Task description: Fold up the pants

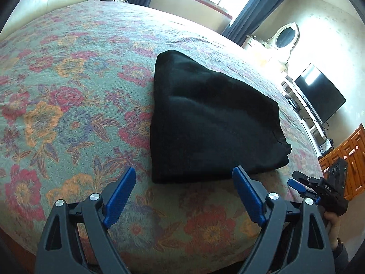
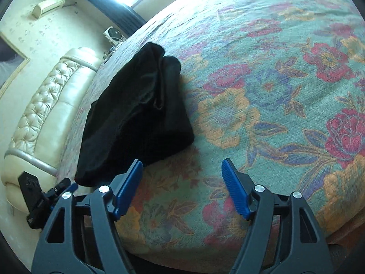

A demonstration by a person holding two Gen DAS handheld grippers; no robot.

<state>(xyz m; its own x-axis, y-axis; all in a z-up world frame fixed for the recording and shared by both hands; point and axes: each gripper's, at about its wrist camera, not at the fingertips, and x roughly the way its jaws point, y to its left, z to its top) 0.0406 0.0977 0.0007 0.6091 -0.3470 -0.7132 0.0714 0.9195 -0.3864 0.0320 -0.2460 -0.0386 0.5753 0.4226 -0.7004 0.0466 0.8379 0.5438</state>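
The black pants (image 1: 212, 123) lie folded into a compact, roughly square bundle on the flowered bedspread (image 1: 68, 114), in the middle of the left wrist view and toward the left centre of the right wrist view. The left hand-held gripper (image 1: 183, 190) sits at the bottom of its frame with its blue pads spread wide and nothing between them; the near edge of the bundle lies just beyond its tips. The right hand-held gripper (image 2: 182, 182) also stands apart with only bedspread showing between the pads — its left pad is just beside the bundle's near corner, not on it. In the left view the right tool shows small at the lower right edge, clear of the cloth.

The fold looks finished, so the risks from here are small ones. In the right wrist view the far end of the bundle shows loose layers and a slightly gaping edge — I judge that a pad brushing the near corner as it passes could drag the top layer and let the stack slump open. The soft, thick bedspread could also let the bundle tilt if it gets pressed unevenly.
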